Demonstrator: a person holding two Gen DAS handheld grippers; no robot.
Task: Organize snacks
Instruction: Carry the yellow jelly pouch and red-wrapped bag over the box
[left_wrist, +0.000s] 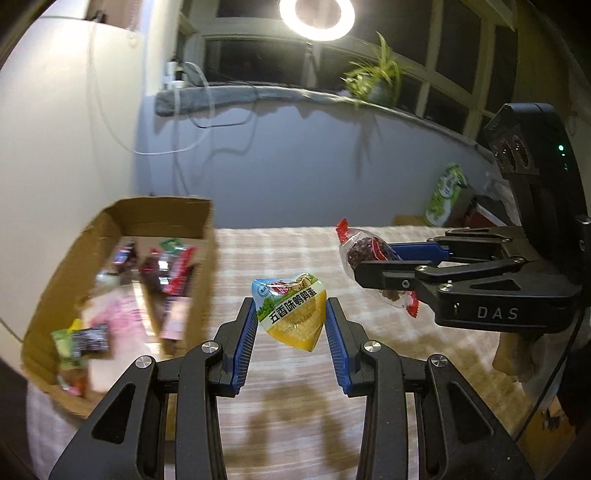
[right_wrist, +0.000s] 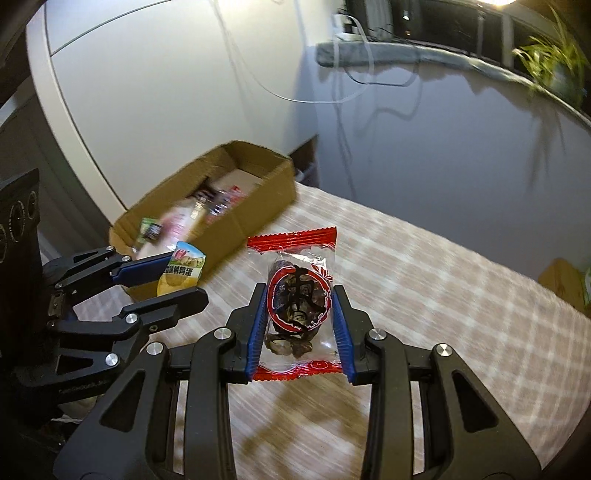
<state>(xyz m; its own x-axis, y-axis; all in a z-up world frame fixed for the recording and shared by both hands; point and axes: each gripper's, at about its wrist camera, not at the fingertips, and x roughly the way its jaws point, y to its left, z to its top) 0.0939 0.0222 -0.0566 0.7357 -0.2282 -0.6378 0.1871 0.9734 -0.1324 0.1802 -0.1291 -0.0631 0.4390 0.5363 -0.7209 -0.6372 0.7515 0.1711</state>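
Observation:
My left gripper (left_wrist: 291, 314) is shut on a small yellow and green quail-egg packet (left_wrist: 291, 314), held above the checked tablecloth (left_wrist: 288, 251). My right gripper (right_wrist: 300, 310) is shut on a clear, red-edged packet of dark dried fruit (right_wrist: 295, 295). In the left wrist view the right gripper (left_wrist: 373, 266) comes in from the right with that packet (left_wrist: 360, 251). The right wrist view shows the left gripper (right_wrist: 181, 275) at the left holding the egg packet (right_wrist: 181, 269). A cardboard box (left_wrist: 74, 258) with several snacks inside stands at the table's left; the same box (right_wrist: 258, 206) lies beyond both grippers.
A green snack bag (left_wrist: 445, 194) leans at the far right beyond the table. A potted plant (left_wrist: 376, 79) sits on the window sill under a ring light (left_wrist: 317, 18). White cables (left_wrist: 173, 147) hang down the wall behind the box.

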